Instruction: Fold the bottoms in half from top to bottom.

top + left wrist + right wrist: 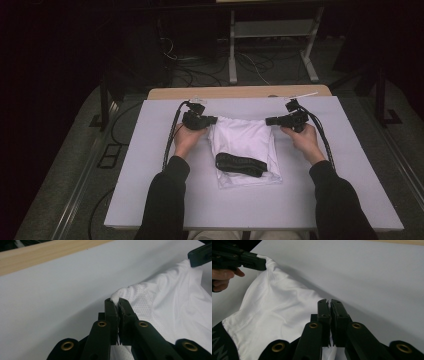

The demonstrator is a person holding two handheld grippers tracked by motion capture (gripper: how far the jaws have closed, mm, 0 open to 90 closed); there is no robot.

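Nearest the person, bare grey surface (260, 205) lies between the two dark sleeves, with the near edge just past them. Beyond that lies the white garment (245, 150), a folded pair of mesh shorts or the like, its black waistband (240, 164) lying across the near part and its far end drawn up toward the hands. The left gripper (212, 120) has its jaws pressed together on the far left corner of the cloth, a small white tuft showing at the tips in the left gripper view (117, 302). The right gripper (270, 121) is closed at the far right corner; in the right gripper view (329, 303) its jaws stand pressed together with white cloth running under them, so it most likely pinches fabric too, though the pinch itself is hidden. The step in hand seems to be lifting the far edge by both corners, to fold it toward the waistband or to spread it flat. The next move calls for both hands travelling together at equal height, keeping the edge taut so the slippery mesh does not sag or slip free. There is open room on the surface left, right and beyond the cloth; the wooden strip (240, 92) marks the far edge, close behind the grippers.
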